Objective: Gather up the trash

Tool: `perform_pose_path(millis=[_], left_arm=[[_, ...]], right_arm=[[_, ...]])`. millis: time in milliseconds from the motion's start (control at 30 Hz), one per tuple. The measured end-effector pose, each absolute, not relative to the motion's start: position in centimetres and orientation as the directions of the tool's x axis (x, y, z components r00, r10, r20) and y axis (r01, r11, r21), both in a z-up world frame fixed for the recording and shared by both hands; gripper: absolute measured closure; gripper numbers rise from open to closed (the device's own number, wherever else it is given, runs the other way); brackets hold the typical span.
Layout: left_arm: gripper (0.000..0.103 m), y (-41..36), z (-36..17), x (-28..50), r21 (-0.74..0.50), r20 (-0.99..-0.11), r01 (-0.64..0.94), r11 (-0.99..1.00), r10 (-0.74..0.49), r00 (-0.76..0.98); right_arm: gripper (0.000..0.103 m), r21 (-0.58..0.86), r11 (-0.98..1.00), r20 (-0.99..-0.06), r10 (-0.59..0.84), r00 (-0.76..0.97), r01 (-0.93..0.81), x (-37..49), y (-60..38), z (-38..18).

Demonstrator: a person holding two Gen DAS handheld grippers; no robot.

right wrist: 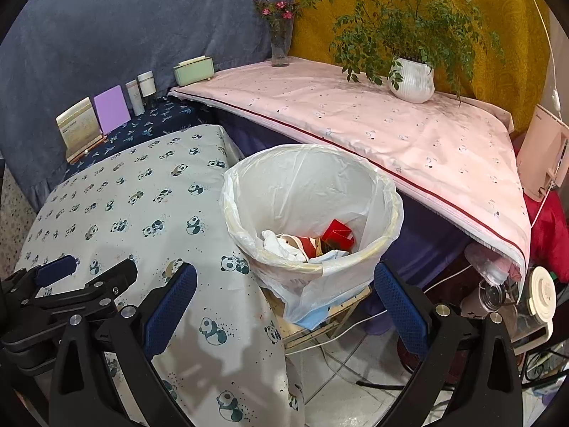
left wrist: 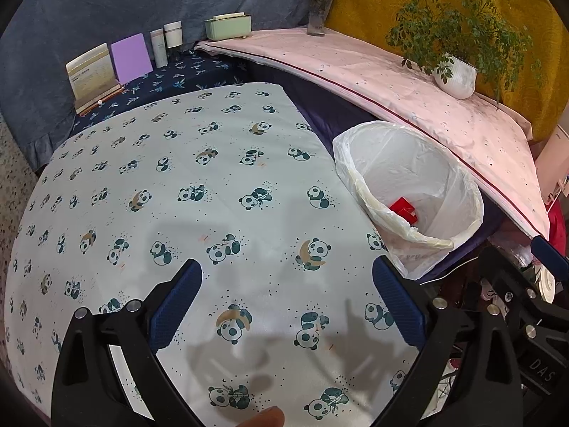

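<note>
The trash bin (right wrist: 387, 192), lined with a white plastic bag, stands beside the panda-print table (right wrist: 117, 213). Inside it lie a red box (right wrist: 338, 231), crumpled white paper (right wrist: 281, 245) and other scraps. My right gripper (right wrist: 284, 267) hangs open just in front of the bin with nothing between its blue pads. My left gripper (left wrist: 286, 263) is open and empty over the panda cloth (left wrist: 177, 178), left of the bin (left wrist: 462, 178), where the red box (left wrist: 403, 208) shows. Each gripper appears at the edge of the other's view: left gripper (right wrist: 105, 265), right fingers (left wrist: 549, 258).
A pink-covered surface (right wrist: 355, 114) behind the bin carries a potted plant (right wrist: 412, 78), a flower vase (right wrist: 279, 46) and a green box (right wrist: 193, 69). Books (right wrist: 76, 128) and bottles (right wrist: 140, 92) stand at the back left. Cables and a kettle (right wrist: 540, 295) crowd the floor at right.
</note>
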State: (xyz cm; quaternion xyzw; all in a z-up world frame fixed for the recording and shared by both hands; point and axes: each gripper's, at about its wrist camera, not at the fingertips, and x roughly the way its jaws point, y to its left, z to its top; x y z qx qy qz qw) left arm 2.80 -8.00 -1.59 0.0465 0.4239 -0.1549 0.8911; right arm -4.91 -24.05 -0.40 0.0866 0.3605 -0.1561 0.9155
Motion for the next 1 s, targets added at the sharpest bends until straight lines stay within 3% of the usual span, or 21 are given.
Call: perform_pose_path(millis=[1000], left_arm=[[0.011,-7.73,-1.2,2.36,-0.041,-0.759,0.29,0.956,-0.218,0.614]], right_arm=[[0.007,0.009,0.936,-0.686,-0.251,0.683,0.353,-5.61,-23.75,-0.04]])
